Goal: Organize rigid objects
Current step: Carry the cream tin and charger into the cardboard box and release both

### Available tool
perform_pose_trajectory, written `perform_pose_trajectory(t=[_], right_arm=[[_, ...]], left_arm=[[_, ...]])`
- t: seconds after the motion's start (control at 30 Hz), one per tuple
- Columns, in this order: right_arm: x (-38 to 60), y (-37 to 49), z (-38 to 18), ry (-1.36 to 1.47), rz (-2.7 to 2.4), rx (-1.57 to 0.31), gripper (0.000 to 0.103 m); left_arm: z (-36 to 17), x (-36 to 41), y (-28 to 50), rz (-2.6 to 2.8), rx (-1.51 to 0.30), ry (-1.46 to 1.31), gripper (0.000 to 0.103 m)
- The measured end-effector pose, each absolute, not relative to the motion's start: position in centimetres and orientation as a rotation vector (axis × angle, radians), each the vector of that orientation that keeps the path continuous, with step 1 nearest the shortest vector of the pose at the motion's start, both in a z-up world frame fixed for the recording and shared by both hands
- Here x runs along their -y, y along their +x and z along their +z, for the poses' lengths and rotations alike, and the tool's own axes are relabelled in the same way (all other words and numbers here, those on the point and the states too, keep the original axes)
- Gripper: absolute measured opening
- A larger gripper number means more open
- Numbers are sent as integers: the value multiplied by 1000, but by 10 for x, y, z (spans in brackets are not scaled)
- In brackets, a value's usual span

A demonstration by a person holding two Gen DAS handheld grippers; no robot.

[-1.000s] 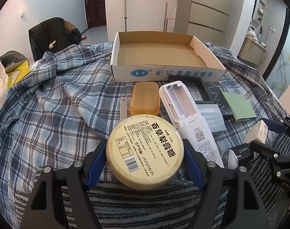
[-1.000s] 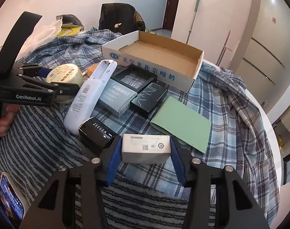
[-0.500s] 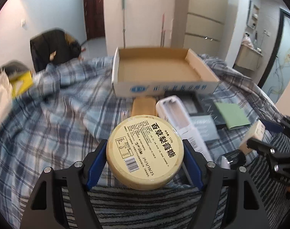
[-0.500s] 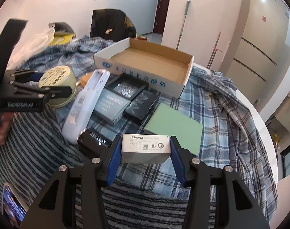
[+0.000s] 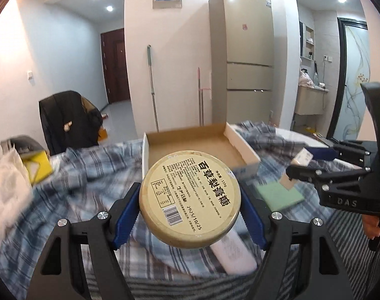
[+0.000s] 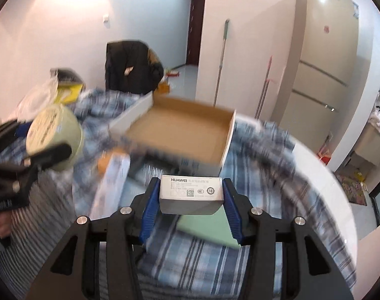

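Both held items have risen off the cloth since the earlier frames, where they sat low among the other goods; the room behind now fills far more of each view. Item one: round cream tin [image 5: 190,196] with printed label and barcode, clamped at its sides between the blue pads of the left gripper [image 5: 190,200], held in the air in front of the near wall of the cardboard tray [image 5: 242,147]. Item two: white HUAWEI adapter box [image 6: 192,191], clamped endwise between the blue pads of the right gripper [image 6: 191,196], also lifted, just short of the tray's printed front wall. Tray: shallow, open-topped, brown inside, white outside, resting on the blue plaid cloth [image 5: 89,182]. Remaining on the cloth: green flat pad [image 5: 277,192] to the right of the tin and below the adapter box; white remote-shaped case [image 5: 233,255] below the tin; an orange item, blurred, beside the long white case in the right wrist view. A striped grey cloth [image 6: 19,237] lies nearer the person. A hand [image 5: 372,222] grips the right tool's handle at the edge of the left wrist view. Surroundings: beige refrigerator [image 5: 242,55], mop handle [image 5: 152,87] against the wall, dark jacket on a chair [image 5: 64,120], brown door [image 5: 114,65].
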State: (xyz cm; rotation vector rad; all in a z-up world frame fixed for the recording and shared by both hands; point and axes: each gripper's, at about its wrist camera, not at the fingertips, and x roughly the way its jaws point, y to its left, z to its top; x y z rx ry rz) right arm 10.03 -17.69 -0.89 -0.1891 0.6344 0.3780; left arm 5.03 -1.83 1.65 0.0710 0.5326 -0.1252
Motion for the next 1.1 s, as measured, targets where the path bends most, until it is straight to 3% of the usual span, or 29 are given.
perform_pose_trajectory(t=[0.23, 0.4, 0.57, 0.9, 1.1], right_arm=[[156, 150, 35, -119, 311, -603, 48], [152, 202, 44, 2, 255, -685, 48], [147, 242, 36, 69, 227, -718, 48], [159, 269, -29, 83, 193, -828, 48], [164, 271, -40, 93, 201, -856, 48]], left_arm=[[78, 12, 94, -84, -436, -10, 77], [86, 5, 155, -92, -475, -66, 77], [60, -5, 207, -137, -552, -74, 77], [-26, -7, 243, -77, -760, -4, 77], [-59, -17, 257, -42, -923, -54, 77]])
